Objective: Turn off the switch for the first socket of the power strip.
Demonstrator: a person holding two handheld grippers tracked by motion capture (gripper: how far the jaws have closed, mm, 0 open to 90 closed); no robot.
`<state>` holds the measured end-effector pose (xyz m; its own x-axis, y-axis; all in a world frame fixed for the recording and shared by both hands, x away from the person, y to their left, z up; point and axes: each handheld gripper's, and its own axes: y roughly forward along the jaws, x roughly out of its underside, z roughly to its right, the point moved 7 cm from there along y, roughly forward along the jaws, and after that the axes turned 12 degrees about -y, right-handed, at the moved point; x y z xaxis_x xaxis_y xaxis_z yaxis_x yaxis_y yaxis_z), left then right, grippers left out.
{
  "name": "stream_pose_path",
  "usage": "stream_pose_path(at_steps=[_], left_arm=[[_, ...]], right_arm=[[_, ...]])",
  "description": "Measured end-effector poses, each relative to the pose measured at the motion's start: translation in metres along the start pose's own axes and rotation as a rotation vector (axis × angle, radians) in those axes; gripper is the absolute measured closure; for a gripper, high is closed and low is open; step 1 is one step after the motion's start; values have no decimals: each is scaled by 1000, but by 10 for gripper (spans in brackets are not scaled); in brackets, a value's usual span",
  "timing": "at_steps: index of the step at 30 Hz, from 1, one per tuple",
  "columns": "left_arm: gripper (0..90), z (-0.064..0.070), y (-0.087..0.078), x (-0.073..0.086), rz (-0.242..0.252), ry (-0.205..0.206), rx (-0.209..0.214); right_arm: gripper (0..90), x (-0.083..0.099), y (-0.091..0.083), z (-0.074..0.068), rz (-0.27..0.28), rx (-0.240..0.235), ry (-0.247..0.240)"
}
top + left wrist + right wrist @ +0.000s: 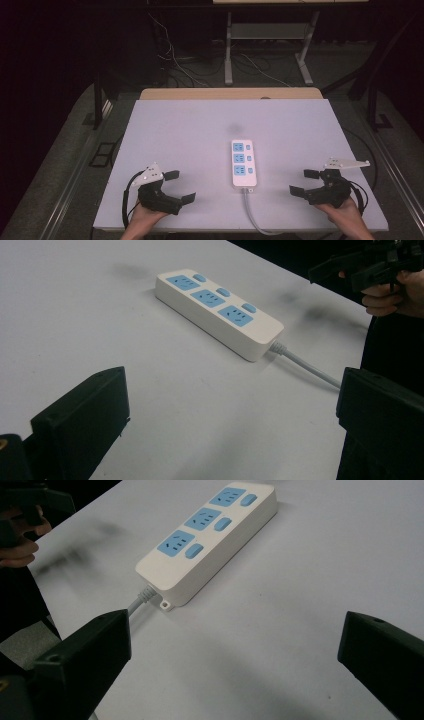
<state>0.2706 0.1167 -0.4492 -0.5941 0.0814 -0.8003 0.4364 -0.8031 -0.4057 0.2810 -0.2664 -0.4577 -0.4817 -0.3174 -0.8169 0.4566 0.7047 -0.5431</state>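
Centrally, white power strip (244, 163) on bare table (190, 130), left gripper (179, 186) and right gripper (304, 182) spread wide near front edge

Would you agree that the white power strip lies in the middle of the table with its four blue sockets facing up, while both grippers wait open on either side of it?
Not quite: the power strip has three blue sockets, not four, as the right gripper view shows clearly. The rest holds: it lies mid-table, sockets up, with the left gripper and the right gripper open on either side.
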Motion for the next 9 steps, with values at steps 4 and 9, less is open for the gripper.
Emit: stream_pose_path(at_steps=[4, 9], left_arm=[[0, 0, 0, 0, -1, 0, 2], [0, -1, 1, 1, -11, 1, 0]], right_arm=[[4, 6, 4, -3, -4, -5, -6], [4, 8, 7, -5, -8, -5, -21]])
